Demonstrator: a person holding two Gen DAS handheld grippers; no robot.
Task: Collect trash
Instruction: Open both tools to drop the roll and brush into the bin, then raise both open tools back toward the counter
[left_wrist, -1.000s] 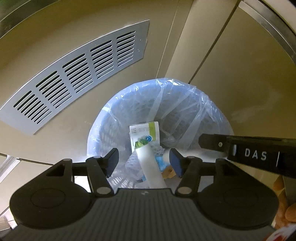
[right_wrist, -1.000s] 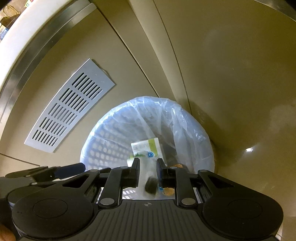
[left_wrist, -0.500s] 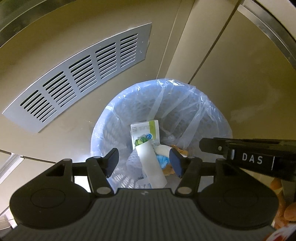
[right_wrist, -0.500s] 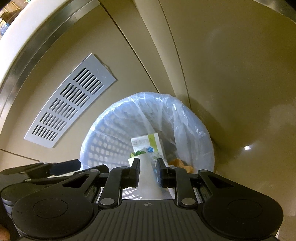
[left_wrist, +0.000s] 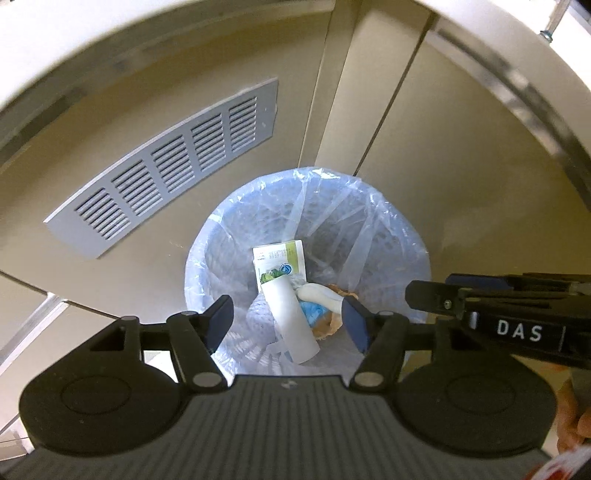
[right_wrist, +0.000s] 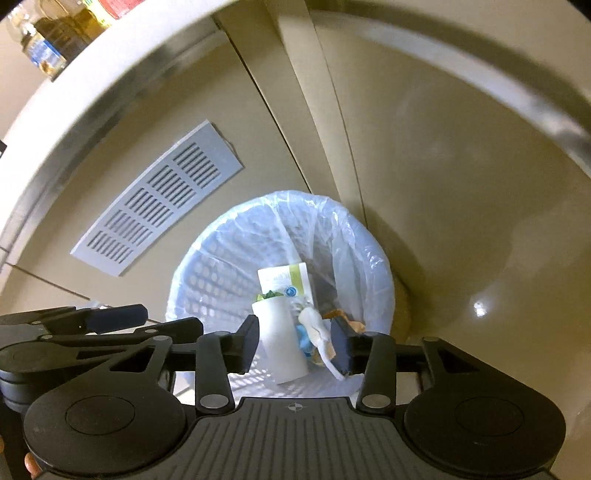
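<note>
Both tongs hang above the lined waste basket (left_wrist: 207, 266), nothing between their spreading jaws: left tongs (left_wrist: 288, 325), right tongs (right_wrist: 297, 345). Inside it lie a white tube (left_wrist: 291, 321), a carton (left_wrist: 279, 264) and crumpled scraps (left_wrist: 325, 317)

White letters "DAS" stand on the black body of the right gripper (left_wrist: 519, 331), right of frame, left wrist view. Print on the carton (left_wrist: 279, 263) in the bin stays unreadable.
</note>
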